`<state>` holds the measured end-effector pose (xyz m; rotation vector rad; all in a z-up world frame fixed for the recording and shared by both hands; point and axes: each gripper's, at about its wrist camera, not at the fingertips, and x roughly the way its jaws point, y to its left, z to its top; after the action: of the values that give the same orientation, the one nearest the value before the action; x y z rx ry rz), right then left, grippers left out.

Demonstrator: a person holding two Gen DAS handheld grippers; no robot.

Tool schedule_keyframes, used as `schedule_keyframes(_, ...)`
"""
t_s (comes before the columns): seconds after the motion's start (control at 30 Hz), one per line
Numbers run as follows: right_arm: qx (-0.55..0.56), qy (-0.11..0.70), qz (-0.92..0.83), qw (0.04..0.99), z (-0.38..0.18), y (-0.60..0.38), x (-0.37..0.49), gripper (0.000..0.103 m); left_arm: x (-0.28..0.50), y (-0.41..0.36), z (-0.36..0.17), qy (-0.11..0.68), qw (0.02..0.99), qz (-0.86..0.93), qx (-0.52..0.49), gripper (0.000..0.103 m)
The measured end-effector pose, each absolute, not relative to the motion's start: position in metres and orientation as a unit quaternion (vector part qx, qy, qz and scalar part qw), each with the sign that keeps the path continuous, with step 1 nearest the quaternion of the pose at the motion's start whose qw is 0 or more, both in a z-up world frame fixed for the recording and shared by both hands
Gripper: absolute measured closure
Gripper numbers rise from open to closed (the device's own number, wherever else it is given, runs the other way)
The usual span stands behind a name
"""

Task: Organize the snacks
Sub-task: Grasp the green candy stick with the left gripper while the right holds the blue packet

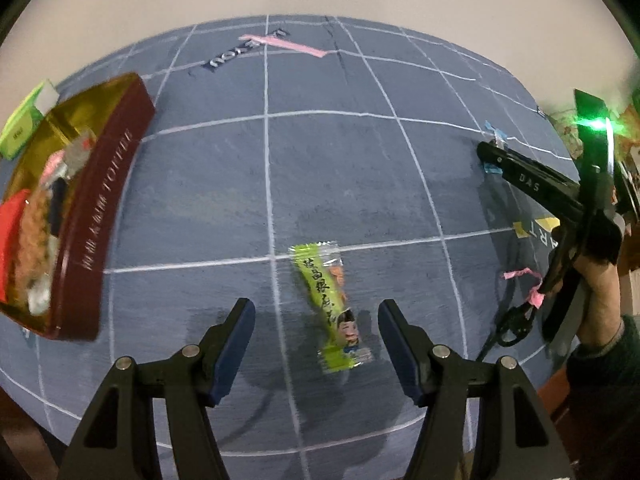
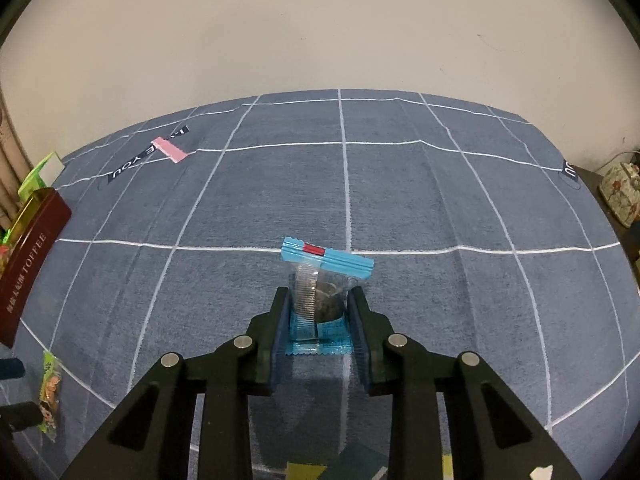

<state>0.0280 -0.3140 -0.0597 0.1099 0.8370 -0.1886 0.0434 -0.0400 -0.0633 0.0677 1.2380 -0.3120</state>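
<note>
A long green snack packet (image 1: 330,306) lies on the blue checked cloth, between and just ahead of the spread fingers of my left gripper (image 1: 316,312), which is open and not touching it. The same green packet (image 2: 50,394) shows at the lower left of the right wrist view. My right gripper (image 2: 318,300) is shut on a blue-edged clear packet (image 2: 320,280) with a dark snack inside; the pads press its sides. In the left wrist view the right gripper (image 1: 490,152) appears at the far right, held by a hand. A dark red toffee tin (image 1: 92,220) at the left holds several snacks.
A green box (image 1: 24,120) sits behind the tin at the table's left edge. Pink tape (image 1: 288,44) marks the cloth at the back, with small tape scraps (image 1: 524,284) at the right. The wall is close behind the table. A patterned object (image 2: 620,192) stands beyond the right edge.
</note>
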Motion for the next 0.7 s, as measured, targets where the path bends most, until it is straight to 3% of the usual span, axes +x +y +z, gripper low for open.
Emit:
schedule_keyframes(0.03,0.054,0.406,-0.091,0.908,-0.060,-0.314,0.028,0.076,0.045,-0.041,-0.066,0.582,0.800,-0.143,0.028,0.044)
schedule_keyframes(0.07,0.055,0.405,-0.090,0.908,-0.060,-0.314,0.028,0.076,0.046,-0.041,-0.067,0.584,0.798,-0.144,0.027,0.057)
schedule_keyframes(0.1,0.057,0.405,-0.089,0.908,-0.060,-0.314,0.027,0.076,0.048,-0.042,-0.070,0.588,0.796,-0.143,0.027,0.063)
schedule_keyframes(0.43,0.063,0.404,-0.085,0.909,-0.060,-0.317,0.026,0.075,0.054,-0.058,-0.081,0.594,0.792,-0.134,0.047,0.064)
schedule_keyframes(0.6,0.060,0.405,-0.085,0.908,-0.060,-0.316,0.027,0.074,0.056,-0.055,-0.083,0.592,0.794,-0.128,0.055,0.083)
schedule_keyframes(0.7,0.060,0.405,-0.086,0.908,-0.060,-0.316,0.027,0.074,0.055,-0.051,-0.080,0.590,0.795,-0.129,0.056,0.085)
